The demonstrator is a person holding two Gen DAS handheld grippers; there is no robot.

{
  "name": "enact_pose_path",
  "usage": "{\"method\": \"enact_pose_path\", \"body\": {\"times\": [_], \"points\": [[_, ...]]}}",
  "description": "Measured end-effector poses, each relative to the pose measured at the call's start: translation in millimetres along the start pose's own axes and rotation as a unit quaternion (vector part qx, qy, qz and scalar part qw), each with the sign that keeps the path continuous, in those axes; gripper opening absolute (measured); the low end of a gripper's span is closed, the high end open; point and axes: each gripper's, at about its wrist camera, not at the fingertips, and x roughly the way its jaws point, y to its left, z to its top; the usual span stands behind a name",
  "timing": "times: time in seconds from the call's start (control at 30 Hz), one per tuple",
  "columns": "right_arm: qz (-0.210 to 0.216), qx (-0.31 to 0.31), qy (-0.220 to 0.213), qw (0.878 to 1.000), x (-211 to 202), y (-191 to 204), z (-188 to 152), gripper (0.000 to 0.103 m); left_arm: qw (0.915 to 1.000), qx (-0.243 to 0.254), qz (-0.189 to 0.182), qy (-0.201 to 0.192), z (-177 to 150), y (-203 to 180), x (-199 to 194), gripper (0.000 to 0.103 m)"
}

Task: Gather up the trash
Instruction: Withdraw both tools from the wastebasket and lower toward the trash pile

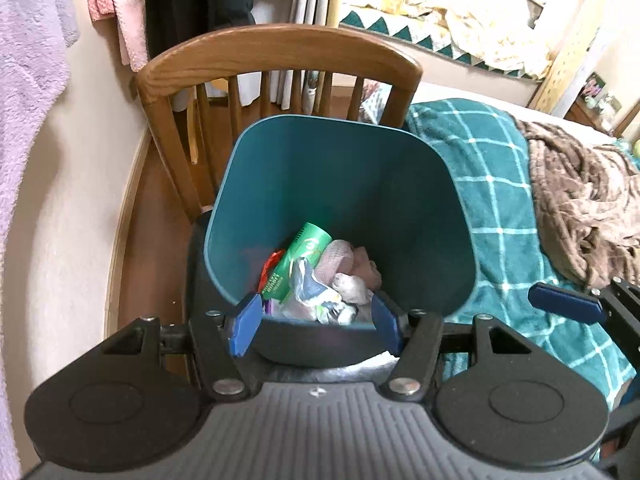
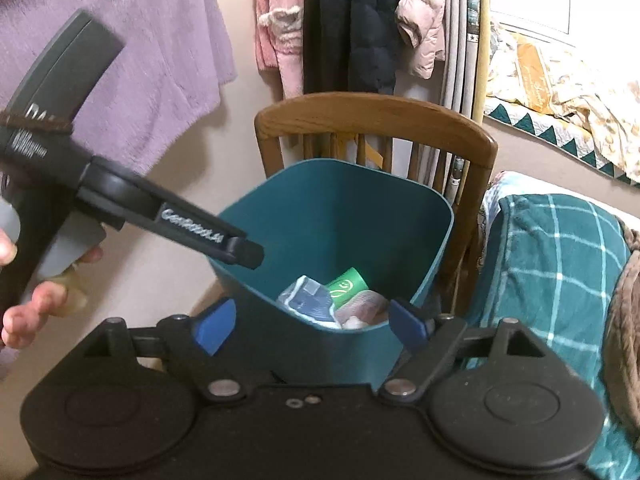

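Observation:
A teal bin (image 1: pixel 340 128) stands in front of a wooden chair. It holds a green packet (image 1: pixel 304 260), a crumpled pinkish tissue (image 1: pixel 348 264) and a clear plastic wrapper (image 1: pixel 316 296). My left gripper (image 1: pixel 316 326) hovers over the bin's near rim, open, with nothing between its blue pads. In the right wrist view my right gripper (image 2: pixel 312 326) is also open and empty above the near rim of the bin (image 2: pixel 340 184). The green packet (image 2: pixel 348 284) and the wrapper (image 2: pixel 310 300) lie below it. The left gripper's fingers (image 2: pixel 192 224) reach in from the left over the rim.
The chair (image 1: pixel 280 52) backs against a cream wall. A bed with a teal checked blanket (image 1: pixel 480 184) and a brown throw (image 1: pixel 580 200) is close on the right. A purple towel (image 2: pixel 120 40) and hanging clothes (image 2: pixel 360 20) cover the wall. A person's hand (image 2: pixel 28 312) holds the left gripper.

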Motion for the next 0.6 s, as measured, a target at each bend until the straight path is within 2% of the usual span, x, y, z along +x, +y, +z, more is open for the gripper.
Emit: {"method": "enact_pose_path", "body": {"times": [0.1,0.27,0.37,0.47,0.6], "points": [[0.006,0.007,-0.014,1.0,-14,1,-6,0.087,0.9998,0.014,0.001,-0.013,-14,0,-13,0.06],[0.015,0.012,-0.03,0.999,-32,1,-19,0.09,0.9995,0.015,-0.003,-0.03,-42,5,-32,0.067],[0.018,0.012,-0.036,0.999,-39,3,-34,0.097,0.9991,0.016,0.001,-0.039,-63,7,-37,0.076],[0.022,0.017,-0.033,0.999,-37,5,-54,0.101,0.9988,0.03,0.008,-0.038,-89,6,-31,0.079],[0.036,0.02,0.0,0.999,-17,8,-97,0.103,0.9993,0.035,0.006,-0.012,-130,6,-3,0.081]]}}
